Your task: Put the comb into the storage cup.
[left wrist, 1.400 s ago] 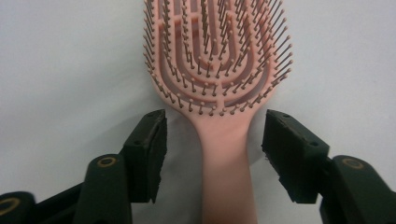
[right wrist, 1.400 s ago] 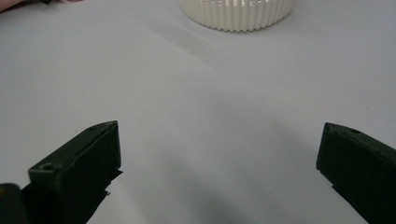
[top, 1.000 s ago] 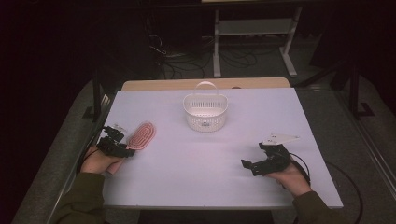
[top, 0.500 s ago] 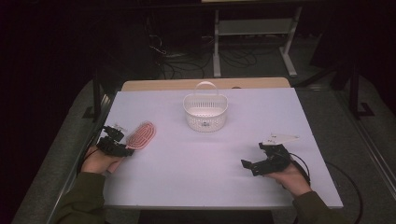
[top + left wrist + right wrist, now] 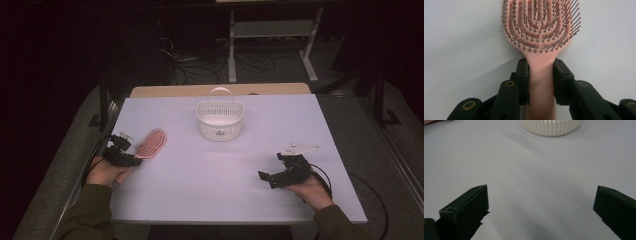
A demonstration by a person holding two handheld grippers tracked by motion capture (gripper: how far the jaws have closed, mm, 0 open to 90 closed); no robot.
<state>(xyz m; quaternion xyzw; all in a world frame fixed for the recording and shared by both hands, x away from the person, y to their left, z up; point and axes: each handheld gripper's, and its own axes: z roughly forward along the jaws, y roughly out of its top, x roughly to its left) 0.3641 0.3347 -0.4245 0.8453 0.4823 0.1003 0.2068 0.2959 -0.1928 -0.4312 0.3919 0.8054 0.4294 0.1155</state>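
Left gripper [image 5: 541, 72] sits at the brush [image 5: 540, 30] handle, jaws have just been closing, now narrowed onto the pink handle; both pads touch its sides just below the bristle head, so it has a grip on the handle. Brush lies flat on the table [image 5: 220, 195], bristles up, head pointing away from the gripper. In the high view the brush [image 5: 151, 143] is well left of the basket [image 5: 220, 120] and a bit nearer the person, close to the table's left edge; left gripper [image 5: 131, 159] is at its near end, with the left hand [image 5: 106, 171] behind it.

Right gripper [image 5: 541, 205] is wide apart, nothing between the jaws, bare table under them. Its view looks toward the basket [image 5: 551, 127], which is well apart from it. In the high view the right gripper [image 5: 272, 170] rests low over the table, right of the basket and nearer the person, held by the right hand [image 5: 311, 190].

Basket is white, upright, handle raised, at the table's far middle. Brush is outside it.
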